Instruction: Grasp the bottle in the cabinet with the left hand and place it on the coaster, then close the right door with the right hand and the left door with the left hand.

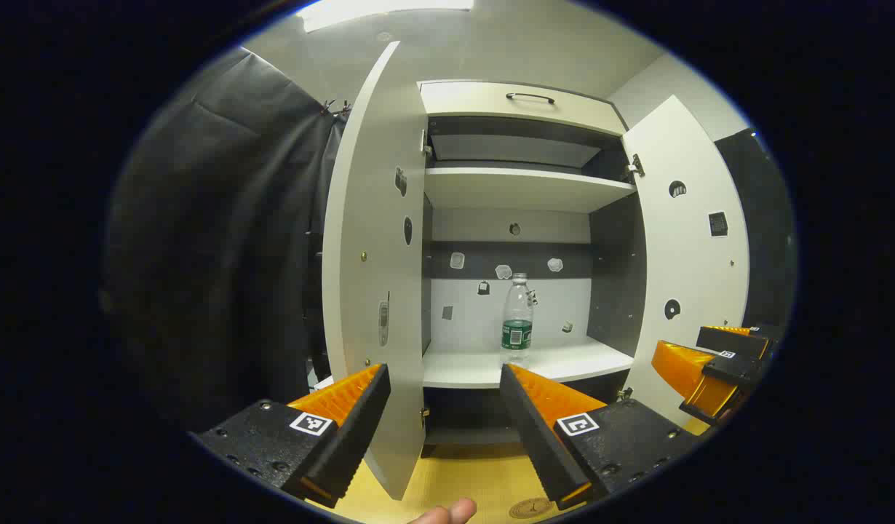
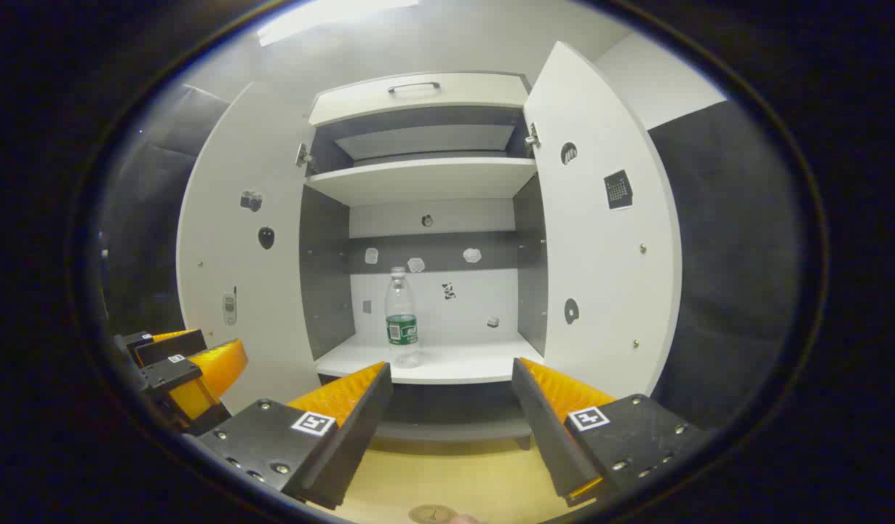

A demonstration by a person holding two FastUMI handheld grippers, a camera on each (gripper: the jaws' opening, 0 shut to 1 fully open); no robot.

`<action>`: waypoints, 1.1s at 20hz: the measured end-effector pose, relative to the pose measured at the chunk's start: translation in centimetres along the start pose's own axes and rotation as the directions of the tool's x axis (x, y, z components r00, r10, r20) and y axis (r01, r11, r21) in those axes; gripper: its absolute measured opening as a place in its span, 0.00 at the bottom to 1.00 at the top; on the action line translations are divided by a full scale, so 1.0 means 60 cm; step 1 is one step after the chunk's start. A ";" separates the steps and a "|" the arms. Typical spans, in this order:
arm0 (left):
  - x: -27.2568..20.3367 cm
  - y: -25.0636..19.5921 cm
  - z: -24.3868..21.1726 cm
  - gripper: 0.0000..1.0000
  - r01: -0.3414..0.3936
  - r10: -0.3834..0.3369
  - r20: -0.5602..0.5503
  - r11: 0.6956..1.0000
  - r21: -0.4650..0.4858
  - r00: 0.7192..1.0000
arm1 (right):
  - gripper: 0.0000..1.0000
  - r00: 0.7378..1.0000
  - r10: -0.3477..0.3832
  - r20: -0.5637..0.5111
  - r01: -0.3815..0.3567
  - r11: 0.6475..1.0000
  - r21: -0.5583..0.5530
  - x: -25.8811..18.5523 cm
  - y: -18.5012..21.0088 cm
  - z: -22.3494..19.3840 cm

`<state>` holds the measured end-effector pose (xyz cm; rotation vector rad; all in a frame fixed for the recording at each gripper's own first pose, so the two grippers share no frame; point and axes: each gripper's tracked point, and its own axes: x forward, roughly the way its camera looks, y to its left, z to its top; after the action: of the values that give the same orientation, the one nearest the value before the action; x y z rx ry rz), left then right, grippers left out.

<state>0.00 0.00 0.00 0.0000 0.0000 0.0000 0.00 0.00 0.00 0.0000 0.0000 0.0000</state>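
The left door (image 1: pixel 371 240) stood swung wide, its edge just beside the left gripper (image 1: pixel 444 378), whose fingers were spread apart and empty. Between the doors, a clear plastic bottle (image 1: pixel 517 319) stood upright on the cabinet's lower shelf (image 1: pixel 586 360), well apart from both side walls. It looked light, thin-walled and likely to dent, so its labelled middle seemed the safest hold. The right door (image 1: pixel 684 247) hung open. The right gripper (image 2: pixel 451 382) was likewise spread and empty. A coaster (image 1: pixel 531 508) lay on the table below.
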 end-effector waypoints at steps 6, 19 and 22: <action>0.001 -0.006 0.000 0.96 0.005 -0.005 -0.003 1.000 0.009 1.000 | 1.00 1.000 -0.012 -0.004 0.012 1.000 -0.001 0.001 -0.002 -0.001; 0.000 -0.004 -0.001 0.96 -0.010 0.010 0.000 1.000 0.016 1.000 | 1.00 1.000 -0.014 -0.010 0.014 1.000 0.002 0.006 -0.001 -0.006; 0.010 -0.012 -0.007 0.96 0.001 -0.001 -0.006 1.000 0.019 1.000 | 1.00 1.000 -0.009 -0.022 0.009 1.000 0.003 0.009 0.000 -0.011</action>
<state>0.59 -0.75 -0.43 0.0189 0.0062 -0.0008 0.52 -0.02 -0.68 0.0027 0.0219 -0.0090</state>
